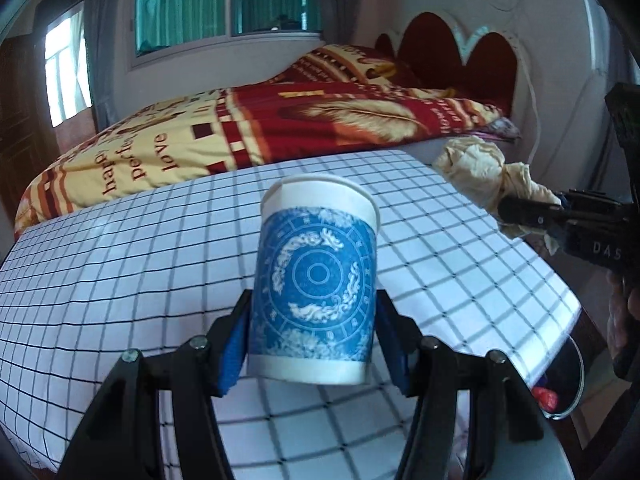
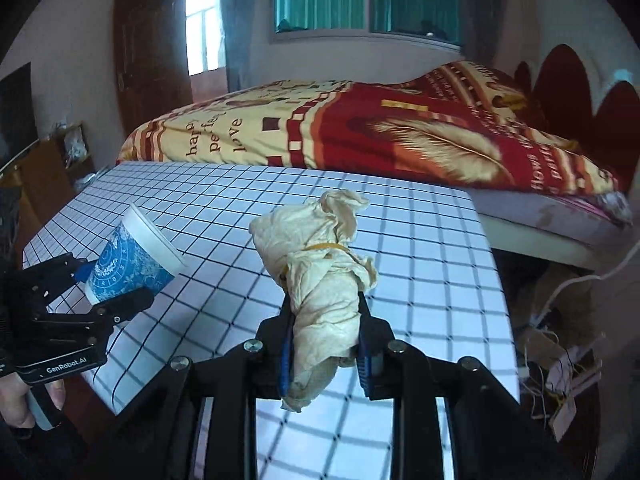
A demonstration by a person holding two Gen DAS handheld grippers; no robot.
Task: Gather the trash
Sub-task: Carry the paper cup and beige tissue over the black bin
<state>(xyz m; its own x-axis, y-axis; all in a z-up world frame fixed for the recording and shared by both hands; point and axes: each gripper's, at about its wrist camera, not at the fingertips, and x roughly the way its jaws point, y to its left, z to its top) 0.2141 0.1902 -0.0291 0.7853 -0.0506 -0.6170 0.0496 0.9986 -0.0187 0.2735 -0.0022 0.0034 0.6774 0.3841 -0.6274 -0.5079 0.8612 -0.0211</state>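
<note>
holding the paper cup [image 1: 316, 280] in our left hand-held gripper [image 1: 314, 344], we have its fingers closed on the cup's lower sides above the checked table [image 1: 120, 260]. our right hand-held gripper [image 2: 325, 344] is clamped on the crumpled paper wad [image 2: 320, 276], lifted off the table too.

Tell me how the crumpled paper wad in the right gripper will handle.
Crumpled paper wad probably squashes easily: the right gripper pinches it narrow. Likely light and floppy, its loose end drooping below the fingers. The rubber band should keep it bundled.
</note>
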